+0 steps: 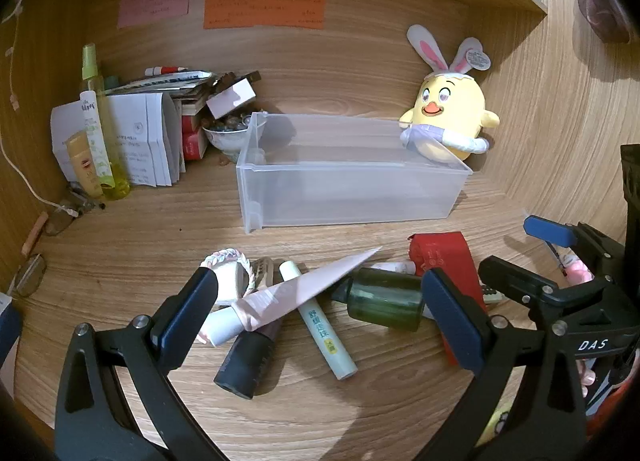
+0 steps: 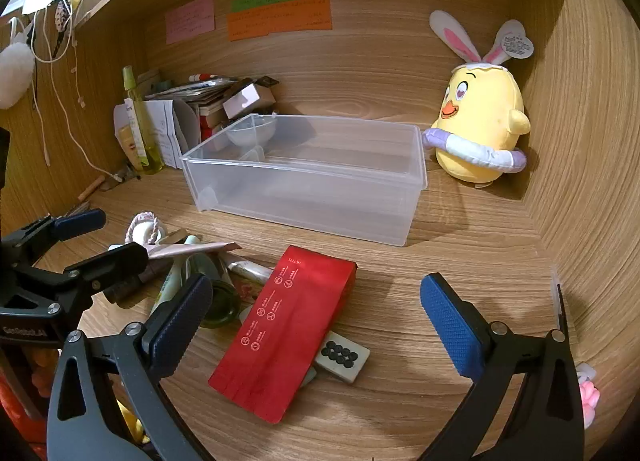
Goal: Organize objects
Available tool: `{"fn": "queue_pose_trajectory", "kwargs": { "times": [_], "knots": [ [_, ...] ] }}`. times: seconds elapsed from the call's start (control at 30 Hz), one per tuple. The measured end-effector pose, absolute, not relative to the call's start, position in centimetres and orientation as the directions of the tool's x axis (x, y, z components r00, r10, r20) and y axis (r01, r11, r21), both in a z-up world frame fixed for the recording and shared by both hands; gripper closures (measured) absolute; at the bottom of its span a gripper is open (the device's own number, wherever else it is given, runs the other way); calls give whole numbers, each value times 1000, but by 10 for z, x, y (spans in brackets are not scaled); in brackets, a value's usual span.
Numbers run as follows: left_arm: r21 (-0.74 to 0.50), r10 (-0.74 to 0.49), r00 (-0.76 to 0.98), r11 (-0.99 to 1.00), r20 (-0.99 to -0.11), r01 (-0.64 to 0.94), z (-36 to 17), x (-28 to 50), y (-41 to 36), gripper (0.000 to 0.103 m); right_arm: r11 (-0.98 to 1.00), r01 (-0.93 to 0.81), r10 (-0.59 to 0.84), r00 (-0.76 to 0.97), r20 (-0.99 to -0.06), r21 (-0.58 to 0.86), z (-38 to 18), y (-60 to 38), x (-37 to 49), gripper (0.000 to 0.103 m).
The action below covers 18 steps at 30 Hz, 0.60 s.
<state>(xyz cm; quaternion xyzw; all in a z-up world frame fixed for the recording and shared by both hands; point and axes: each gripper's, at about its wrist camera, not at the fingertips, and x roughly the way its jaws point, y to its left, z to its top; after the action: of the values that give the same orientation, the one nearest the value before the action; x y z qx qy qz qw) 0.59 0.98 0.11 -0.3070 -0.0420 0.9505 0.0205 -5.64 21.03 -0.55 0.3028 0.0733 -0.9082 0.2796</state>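
Observation:
A clear plastic bin (image 1: pixel 352 189) (image 2: pixel 304 181) stands empty on the wooden desk. In front of it lies a heap: a pink tube (image 1: pixel 296 289), a pale green stick (image 1: pixel 320 325), a dark bottle (image 1: pixel 248 361), a green bottle (image 1: pixel 384 301), a woven ring (image 1: pixel 228 265), a red pouch (image 2: pixel 288 329) (image 1: pixel 440 257) and a domino tile (image 2: pixel 340 355). My left gripper (image 1: pixel 320 313) is open over the tubes, holding nothing. My right gripper (image 2: pixel 316 313) is open above the red pouch, holding nothing.
A yellow chick plush (image 2: pixel 480 121) (image 1: pixel 452 113) sits right of the bin. Papers, a spray bottle (image 1: pixel 100 121), boxes and a bowl (image 1: pixel 228 133) crowd the back left corner. Glasses (image 1: pixel 28 277) lie at the left. Wooden walls enclose the desk.

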Motion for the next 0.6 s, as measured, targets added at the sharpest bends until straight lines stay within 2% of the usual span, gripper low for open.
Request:
{"fn": "queue_pose_trajectory", "kwargs": {
  "times": [0.6],
  "knots": [
    [-97,66,-811,-995,-581,-12,1,7,11,0,-831,554,-469,-653,-595,47,-5,212,-56,0]
  ]
}}
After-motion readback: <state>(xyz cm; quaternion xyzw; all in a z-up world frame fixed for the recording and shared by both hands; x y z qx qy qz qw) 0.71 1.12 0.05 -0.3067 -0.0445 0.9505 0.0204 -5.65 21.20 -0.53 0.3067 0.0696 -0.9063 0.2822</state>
